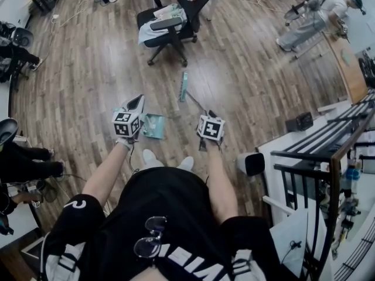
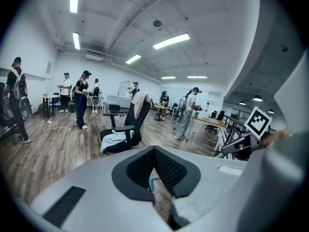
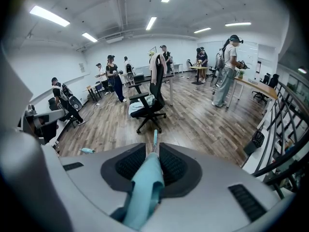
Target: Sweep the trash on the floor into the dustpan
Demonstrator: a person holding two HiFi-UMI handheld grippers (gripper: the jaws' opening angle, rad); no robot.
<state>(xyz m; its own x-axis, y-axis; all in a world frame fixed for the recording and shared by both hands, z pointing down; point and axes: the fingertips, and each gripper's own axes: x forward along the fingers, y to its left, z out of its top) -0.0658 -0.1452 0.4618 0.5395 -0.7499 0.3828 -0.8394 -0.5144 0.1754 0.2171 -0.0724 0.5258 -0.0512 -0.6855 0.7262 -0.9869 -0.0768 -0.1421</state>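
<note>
- Wood-plank floor (image 1: 246,81), open office.
- Right gripper (image 3: 153,149) is clamped on a light-teal plastic broom (image 3: 145,192).
- Left gripper (image 2: 154,150): jaws together, and we see nothing between them.
- Teal plastic dustpan (image 1: 153,126) is centre-left in the head view, just beside the left gripper.

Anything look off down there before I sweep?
Nothing looks spilled or broken. One oddity: the dustpan seems to lie loose on the floor beside the left gripper, whose jaws are shut on nothing. The right gripper clamps the broom. I can make out no trash near the broom's head.
</note>
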